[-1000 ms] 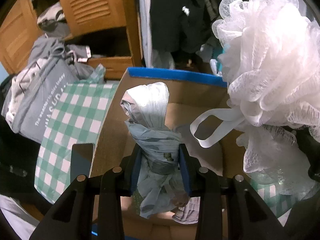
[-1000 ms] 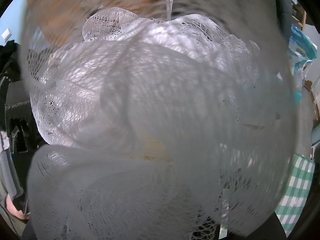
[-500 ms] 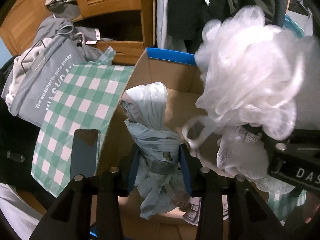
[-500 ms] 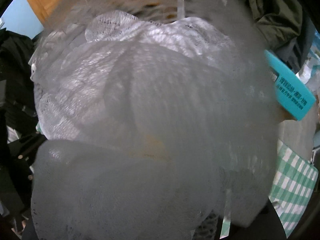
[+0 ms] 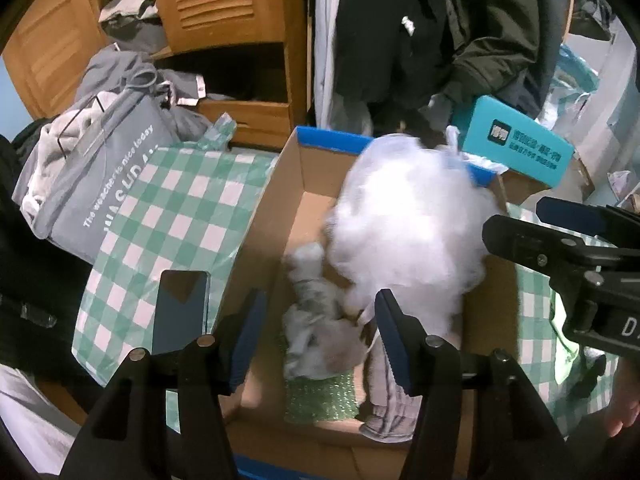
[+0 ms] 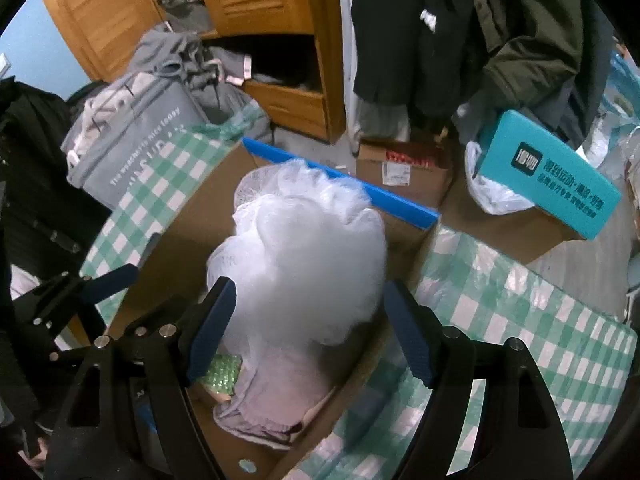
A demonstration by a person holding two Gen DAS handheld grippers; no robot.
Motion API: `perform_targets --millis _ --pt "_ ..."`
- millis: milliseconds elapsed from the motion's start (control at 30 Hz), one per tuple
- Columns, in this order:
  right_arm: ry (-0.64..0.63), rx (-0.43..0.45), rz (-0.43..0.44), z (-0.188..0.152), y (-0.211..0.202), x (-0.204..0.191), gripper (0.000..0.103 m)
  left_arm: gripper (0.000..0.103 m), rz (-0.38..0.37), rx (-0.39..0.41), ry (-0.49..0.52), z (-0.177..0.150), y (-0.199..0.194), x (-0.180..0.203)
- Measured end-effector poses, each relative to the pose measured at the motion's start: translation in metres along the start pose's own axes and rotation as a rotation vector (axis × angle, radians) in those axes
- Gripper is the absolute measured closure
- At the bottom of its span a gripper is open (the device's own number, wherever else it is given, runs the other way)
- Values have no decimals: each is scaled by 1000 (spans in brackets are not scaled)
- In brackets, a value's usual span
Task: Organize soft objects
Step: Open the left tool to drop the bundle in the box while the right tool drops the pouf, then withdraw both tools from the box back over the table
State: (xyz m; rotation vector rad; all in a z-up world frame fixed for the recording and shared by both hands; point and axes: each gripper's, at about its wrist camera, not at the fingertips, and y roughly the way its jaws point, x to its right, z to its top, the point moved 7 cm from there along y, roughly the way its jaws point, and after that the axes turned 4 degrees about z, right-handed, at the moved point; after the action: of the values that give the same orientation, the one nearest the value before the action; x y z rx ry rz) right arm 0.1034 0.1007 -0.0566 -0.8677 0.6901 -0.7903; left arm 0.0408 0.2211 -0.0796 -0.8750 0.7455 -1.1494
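Note:
An open cardboard box [image 5: 280, 216] with a blue rim stands below both grippers. My left gripper [image 5: 318, 304] is open and its jaws are opening. The grey-blue crumpled bundle [image 5: 316, 320] lies loose in the box beneath them, no pad touching it. A white mesh bath pouf [image 5: 408, 232], blurred, sits in the box's far right part. In the right wrist view my right gripper [image 6: 309, 286] is open, jaws opening, above the pouf [image 6: 304, 248], which shows between the fingers without being pressed. The right gripper [image 5: 520, 220] also shows at the right edge.
The box [image 6: 188, 216] also holds a pinkish-grey cloth [image 6: 272, 400] and green bubble wrap [image 5: 320, 396]. Green checked sheeting [image 5: 172, 220] flanks the box. A grey tote [image 5: 104, 168] stuffed with clothes, a wooden cabinet [image 5: 224, 20], hanging dark coats [image 5: 420, 32] and a teal box [image 5: 520, 148] stand behind.
Both grippers let go. The left jaws spread and the bundle dropped into the box. The pouf left the right jaws and fell into the box, and the right gripper drew back.

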Motion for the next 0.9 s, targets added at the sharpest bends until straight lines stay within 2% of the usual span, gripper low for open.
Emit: perform_targets --millis 67,267,400,567,900 --pt "-2 9 -3 7 4 -9 26 41 -6 11 8 0 -6 3" --pt "0 19 -17 -3 -13 -1 26 37 -11 33 37 0 -16 11" --pt "5 39 -33 -6 -24 5 26 26 -3 47 56 -1 -20 16" --pt "5 47 -49 -14 -32 15 26 26 9 52 93 -2 -24 25" --pt "36 59 -100 -37 -53 49 26 22 -34 68 158 -4 -39 58"
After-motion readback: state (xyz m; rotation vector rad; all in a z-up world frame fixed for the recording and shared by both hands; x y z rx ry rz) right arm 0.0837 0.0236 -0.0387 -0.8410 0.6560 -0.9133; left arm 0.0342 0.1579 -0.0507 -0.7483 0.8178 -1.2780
